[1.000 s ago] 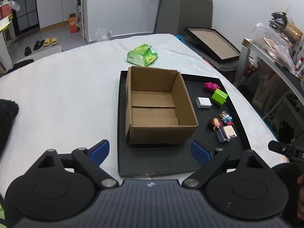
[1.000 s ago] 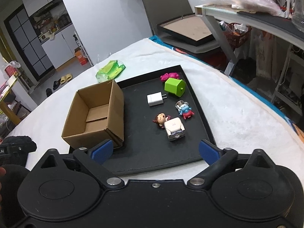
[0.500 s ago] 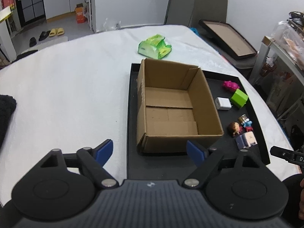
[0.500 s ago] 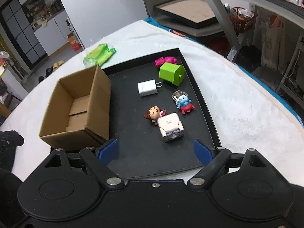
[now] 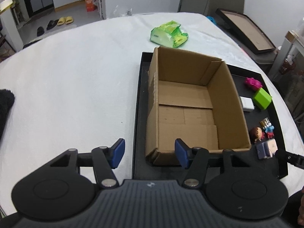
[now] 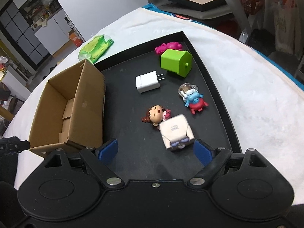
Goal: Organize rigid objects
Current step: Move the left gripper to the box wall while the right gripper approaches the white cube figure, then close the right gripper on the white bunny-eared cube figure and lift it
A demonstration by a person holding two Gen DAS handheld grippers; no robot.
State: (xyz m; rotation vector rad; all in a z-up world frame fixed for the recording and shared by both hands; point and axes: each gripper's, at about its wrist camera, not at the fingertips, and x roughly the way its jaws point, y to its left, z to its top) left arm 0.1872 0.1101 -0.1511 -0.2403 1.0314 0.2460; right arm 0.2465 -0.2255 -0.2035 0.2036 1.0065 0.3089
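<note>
cardboard box [image 5: 191,104]: brown corrugated, open top, nothing inside, bottom flaps visible. it sits on the left part of the black tray [image 6: 133,159], its left wall close to the tray's left rim.

small rigid items lie on the tray right of the box, six counted:
- one pink toy [image 6: 168,47] at the far rim
- one green block [image 6: 175,62] just beside the pink toy
- one white plug adapter [image 6: 148,81], prongs toward the green block
- one blue-and-red figurine [image 6: 193,98] near the right rim
- one doll with brown hair [image 6: 155,113]
- one white cube [image 6: 175,131], touching the doll, nearest the right gripper

one green packet [image 5: 169,34] lies on the white cloth [image 5: 66,79] beyond the tray's far edge.

left gripper [image 5: 149,153]: fingers apart, holding nothing, straddling the tray's left rim and the box's near left corner. right gripper [image 6: 155,153]: fingers apart, holding nothing, over the tray's near part; its right fingertip is just beside the white cube.

open room: bare tray floor between box and items, and along the near rim. wide bare cloth left of the tray. one dark fuzzy object [image 5: 5,104] at the cloth's far left edge.
</note>
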